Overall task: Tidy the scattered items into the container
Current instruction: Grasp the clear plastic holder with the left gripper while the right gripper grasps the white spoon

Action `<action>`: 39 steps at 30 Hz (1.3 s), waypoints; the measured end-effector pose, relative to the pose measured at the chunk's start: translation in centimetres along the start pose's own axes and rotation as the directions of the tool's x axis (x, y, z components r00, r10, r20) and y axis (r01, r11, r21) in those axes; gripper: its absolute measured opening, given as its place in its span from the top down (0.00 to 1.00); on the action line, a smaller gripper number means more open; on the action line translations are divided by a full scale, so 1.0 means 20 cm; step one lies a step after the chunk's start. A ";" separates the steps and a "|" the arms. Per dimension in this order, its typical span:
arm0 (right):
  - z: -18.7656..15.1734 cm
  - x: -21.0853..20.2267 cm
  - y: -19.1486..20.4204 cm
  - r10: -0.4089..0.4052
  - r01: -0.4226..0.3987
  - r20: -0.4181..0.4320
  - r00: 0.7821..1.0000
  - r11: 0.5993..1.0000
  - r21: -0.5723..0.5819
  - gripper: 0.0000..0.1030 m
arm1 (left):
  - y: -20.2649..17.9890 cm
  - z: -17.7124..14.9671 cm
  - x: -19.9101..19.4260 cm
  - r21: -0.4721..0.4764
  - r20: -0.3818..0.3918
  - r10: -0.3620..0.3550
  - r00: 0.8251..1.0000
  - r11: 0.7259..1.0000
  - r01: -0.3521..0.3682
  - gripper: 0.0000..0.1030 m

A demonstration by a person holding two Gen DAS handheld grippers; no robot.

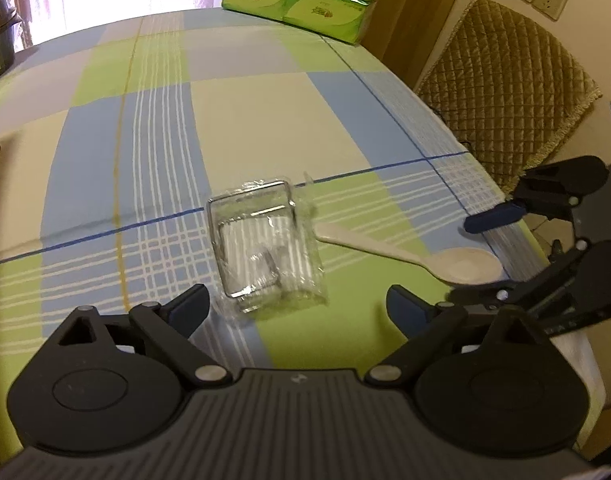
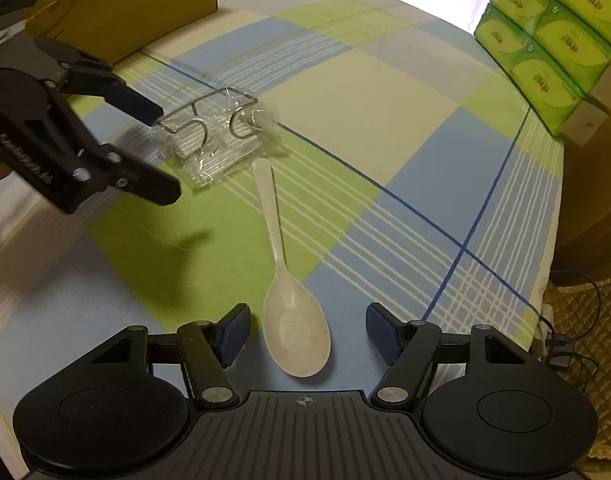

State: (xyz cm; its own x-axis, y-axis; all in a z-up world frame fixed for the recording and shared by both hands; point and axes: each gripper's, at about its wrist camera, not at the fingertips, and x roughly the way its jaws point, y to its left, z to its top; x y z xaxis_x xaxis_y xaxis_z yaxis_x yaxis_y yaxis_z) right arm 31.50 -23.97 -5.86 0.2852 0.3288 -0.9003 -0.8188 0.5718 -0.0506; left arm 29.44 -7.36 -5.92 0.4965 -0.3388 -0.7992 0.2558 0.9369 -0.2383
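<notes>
Spoon (image 2: 291,300), pale plastic, lies flat on the checked tablecloth (image 2: 405,128), its bowl between the spread, empty fingers of the right gripper (image 2: 307,334). Just beyond its handle tip sits a wire item in clear wrap (image 1: 261,244), directly ahead of the left gripper (image 1: 297,308), whose fingers are likewise apart and hold nothing. A cardboard box (image 2: 137,4) stands at the far left edge. Green tissue packs (image 2: 553,44) are stacked at the far right; their print is unreadable.
</notes>
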 end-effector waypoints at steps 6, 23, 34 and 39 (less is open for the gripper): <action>-0.01 0.00 -0.01 0.006 -0.006 0.018 1.000 1.000 0.009 0.31 | 0.05 0.02 0.05 -0.007 -0.020 0.005 1.000 1.000 -0.005 0.26; 0.00 0.01 -0.01 0.049 -0.049 0.016 0.999 0.999 -0.006 0.51 | 0.11 -0.12 -0.08 0.003 -0.050 0.014 0.999 1.000 -0.014 0.66; -0.01 -0.02 0.10 0.034 -0.034 -0.006 0.999 0.999 -0.005 0.68 | 0.10 -0.34 -0.23 0.031 -0.066 -0.003 0.998 1.000 0.005 0.65; -0.03 -0.03 0.13 0.035 -0.035 -0.002 0.999 0.999 0.013 0.68 | 0.12 -0.36 -0.26 -0.017 -0.054 0.007 0.999 1.000 -0.008 0.55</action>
State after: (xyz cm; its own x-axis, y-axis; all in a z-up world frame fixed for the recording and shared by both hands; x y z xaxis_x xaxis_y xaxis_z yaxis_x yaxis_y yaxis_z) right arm 28.90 -23.24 -5.70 0.2552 0.3469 -0.9025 -0.8218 0.5696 -0.0134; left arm 21.52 -2.72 -6.37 0.4526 -0.3272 -0.8295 0.2374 0.9409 -0.2416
